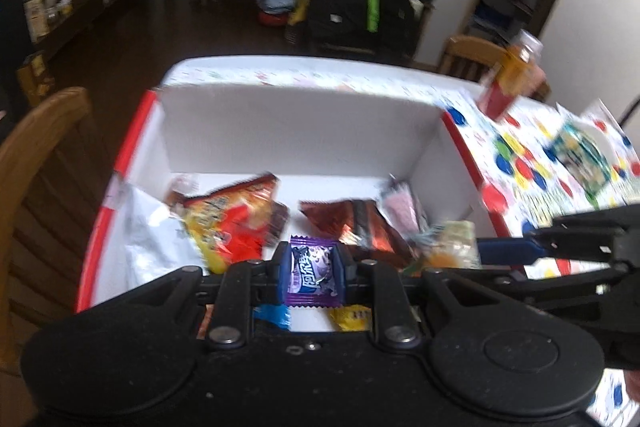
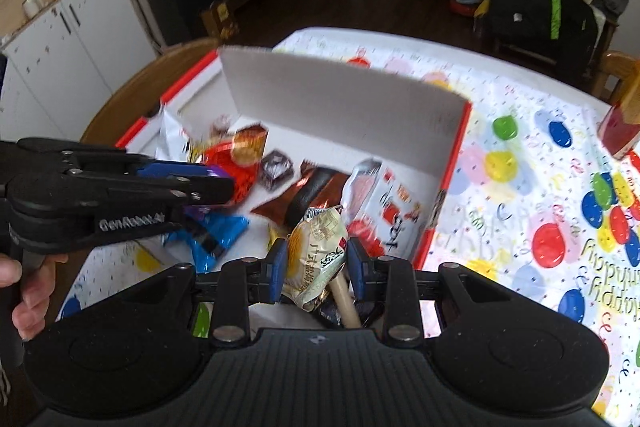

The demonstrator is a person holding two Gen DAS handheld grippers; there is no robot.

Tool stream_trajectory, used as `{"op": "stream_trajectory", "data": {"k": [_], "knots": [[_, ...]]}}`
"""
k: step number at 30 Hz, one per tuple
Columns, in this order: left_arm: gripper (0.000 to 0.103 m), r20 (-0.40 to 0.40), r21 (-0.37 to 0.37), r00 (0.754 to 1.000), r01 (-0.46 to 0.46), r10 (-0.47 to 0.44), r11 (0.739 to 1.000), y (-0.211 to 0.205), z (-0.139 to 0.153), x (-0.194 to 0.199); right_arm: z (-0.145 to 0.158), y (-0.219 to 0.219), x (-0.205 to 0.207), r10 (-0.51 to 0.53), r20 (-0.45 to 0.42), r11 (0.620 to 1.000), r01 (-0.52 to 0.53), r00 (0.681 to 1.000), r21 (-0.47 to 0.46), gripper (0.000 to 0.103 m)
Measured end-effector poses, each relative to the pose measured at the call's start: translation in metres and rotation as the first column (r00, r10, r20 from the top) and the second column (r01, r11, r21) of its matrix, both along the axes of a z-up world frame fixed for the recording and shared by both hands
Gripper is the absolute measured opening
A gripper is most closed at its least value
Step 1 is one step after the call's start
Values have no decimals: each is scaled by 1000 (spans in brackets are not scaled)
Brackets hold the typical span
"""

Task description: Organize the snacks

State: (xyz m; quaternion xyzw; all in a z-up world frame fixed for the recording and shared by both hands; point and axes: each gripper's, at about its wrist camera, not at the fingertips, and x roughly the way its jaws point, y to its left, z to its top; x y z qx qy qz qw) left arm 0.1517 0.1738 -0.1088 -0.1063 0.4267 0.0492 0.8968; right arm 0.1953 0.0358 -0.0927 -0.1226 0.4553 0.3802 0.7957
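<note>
Purple candy (image 1: pixel 313 275) clamped between left fingers (image 1: pixel 286 273), cream packet (image 2: pixel 316 259) between right fingers (image 2: pixel 278 269), above box (image 1: pixel 304 131).

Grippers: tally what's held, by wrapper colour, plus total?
Purple wrapper: 1, the purple candy pinched in the left gripper
Cream and yellow wrapper: 1, the cream snack packet between the fingers of the right gripper
Total held: 2
</note>
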Motion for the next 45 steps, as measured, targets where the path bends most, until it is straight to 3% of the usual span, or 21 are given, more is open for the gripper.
{"op": "stream_trajectory", "data": {"k": [5,21,27,32,37,38,40,42,45], "knots": [[19,-49,-6,997,59,-59,998,-12,-16,7,-10,3,3,37,-22,999,-38,999,-37,31],[22,-144,-15,989,36,-37,999,-13,-41,11,-10,-5,5,4,-40,1000,-4,999,-13,30],[29,-133,-6,991,15,-16,1000,-15,-38,6,-2,-12,2,-22,-43,1000,22,999,6,30],[45,-111,-9,994,0,-1,1000,-16,-30,0,6,-22,-3,-43,-38,999,44,998,33,31],[54,-79,10,997,2,-1,1000,-21,-20,-8,15,-34,-9,-64,-24,996,65,998,63,32],[59,-70,17,998,1,0,1000,-22,-17,-10,17,-37,-10,-72,-17,995,73,997,70,33],[64,-48,32,999,-5,6,999,-24,-11,-16,23,-44,-14,-87,-1,992,87,996,96,48],[64,-28,47,1000,-4,6,999,-26,-5,-20,28,-49,-18,-92,13,989,90,996,119,55],[70,0,62,1000,-14,14,998,-28,6,-26,36,-57,-23,-95,25,986,90,995,139,57]]}}
